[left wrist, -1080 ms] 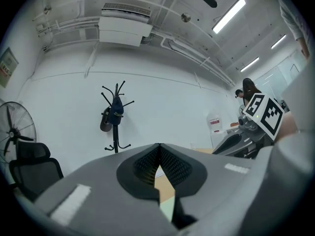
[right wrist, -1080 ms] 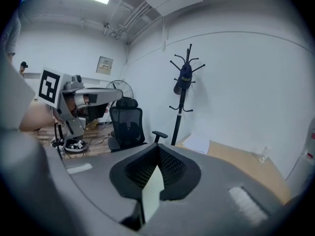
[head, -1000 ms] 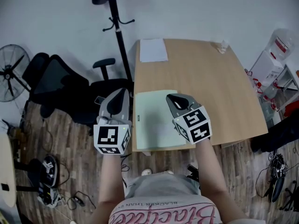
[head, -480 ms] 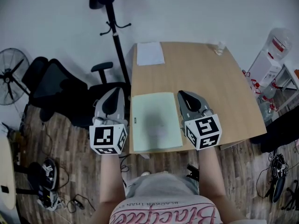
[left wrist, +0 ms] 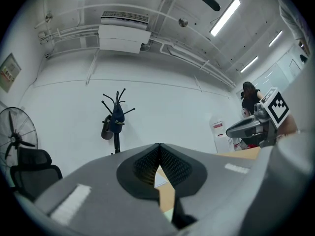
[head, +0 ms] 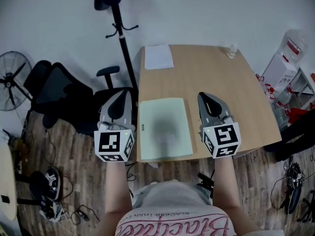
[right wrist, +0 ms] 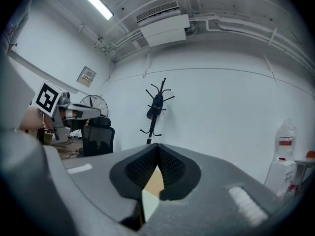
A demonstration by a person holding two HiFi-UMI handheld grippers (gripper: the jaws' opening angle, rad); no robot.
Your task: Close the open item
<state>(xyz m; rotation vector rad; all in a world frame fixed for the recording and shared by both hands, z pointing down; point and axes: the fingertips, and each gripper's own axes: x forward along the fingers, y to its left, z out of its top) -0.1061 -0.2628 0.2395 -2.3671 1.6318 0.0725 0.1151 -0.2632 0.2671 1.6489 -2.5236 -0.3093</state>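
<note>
Head view: left gripper (head: 123, 95) and right gripper (head: 204, 96) flank the green folder (head: 164, 128).
Left gripper: jaws together, empty; folder just to its right.
Right gripper: jaws together, empty; folder just to its left.
Beyond both: white sheet (head: 158, 57) on the table (head: 221, 75).

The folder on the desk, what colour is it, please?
The folder is pale green, clearest in head view.

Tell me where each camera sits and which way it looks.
Head view: on the person's head, looking steeply down at the table; shows forearms and left gripper, right gripper.
Left gripper view: on the left gripper, looking along its shut jaws; right gripper at right.
Right gripper view: on the right gripper, along its shut jaws; left gripper at left.
Both gripper views face the coat stand.
</note>
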